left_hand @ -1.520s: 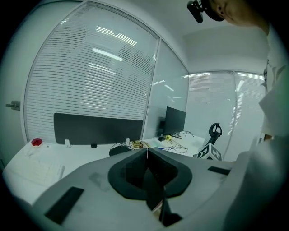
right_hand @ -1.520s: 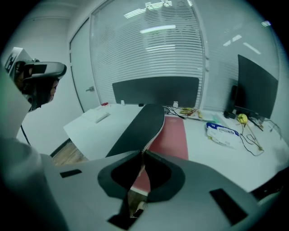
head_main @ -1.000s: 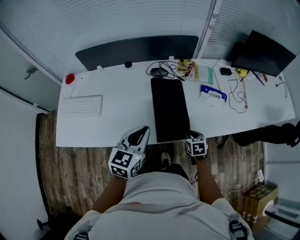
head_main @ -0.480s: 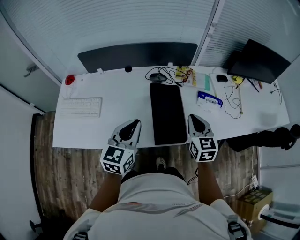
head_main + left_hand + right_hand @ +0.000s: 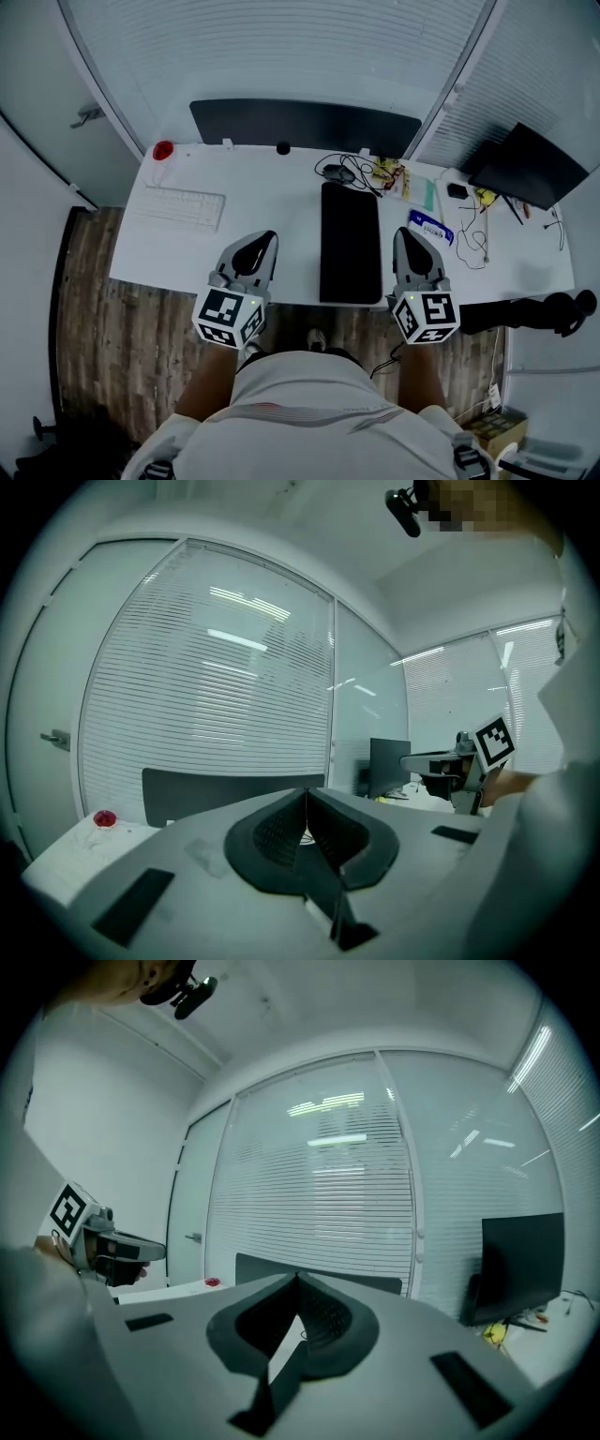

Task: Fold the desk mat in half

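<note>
Flanking a smooth black rectangular desk mat (image 5: 350, 242) — left gripper (image 5: 264, 238) and right gripper (image 5: 406, 235), both closed.

White keyboard (image 5: 178, 206) left; red item (image 5: 164, 150) behind; black monitor (image 5: 525, 167) far right.

The person wears a white short-sleeved shirt (image 5: 309, 417). The left hand-held gripper (image 5: 266, 237) and the right hand-held gripper (image 5: 405, 232) share pale grey shells, black ribbed jaw pads, and a white cube (image 5: 228, 317) printed with black square markers.
</note>
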{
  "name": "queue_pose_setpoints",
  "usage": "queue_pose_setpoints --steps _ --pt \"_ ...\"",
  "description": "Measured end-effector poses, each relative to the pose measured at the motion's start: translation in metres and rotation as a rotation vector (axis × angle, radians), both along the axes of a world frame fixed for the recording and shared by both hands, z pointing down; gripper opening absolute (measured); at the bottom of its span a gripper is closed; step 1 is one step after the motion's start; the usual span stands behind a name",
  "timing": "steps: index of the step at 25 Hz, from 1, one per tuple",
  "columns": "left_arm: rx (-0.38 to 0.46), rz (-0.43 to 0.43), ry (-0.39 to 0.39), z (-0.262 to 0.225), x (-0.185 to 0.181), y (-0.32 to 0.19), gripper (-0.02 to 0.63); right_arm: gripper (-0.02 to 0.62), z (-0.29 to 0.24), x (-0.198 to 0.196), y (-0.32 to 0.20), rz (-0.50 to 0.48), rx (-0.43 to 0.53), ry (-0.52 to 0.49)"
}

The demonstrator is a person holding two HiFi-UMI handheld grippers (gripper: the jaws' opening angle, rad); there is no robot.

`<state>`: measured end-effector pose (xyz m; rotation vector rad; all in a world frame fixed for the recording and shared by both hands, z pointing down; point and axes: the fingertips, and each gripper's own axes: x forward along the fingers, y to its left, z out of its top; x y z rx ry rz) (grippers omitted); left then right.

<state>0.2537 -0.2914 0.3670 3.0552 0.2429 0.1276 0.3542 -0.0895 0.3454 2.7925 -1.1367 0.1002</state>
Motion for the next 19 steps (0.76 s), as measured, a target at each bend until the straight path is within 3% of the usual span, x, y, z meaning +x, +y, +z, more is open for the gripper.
queue_pose_setpoints --steps 19 --pt "0.019 0.024 0.007 -0.01 -0.008 -0.017 0.015 0.051 -0.01 -0.01 -0.035 -0.029 0.025 0.008"
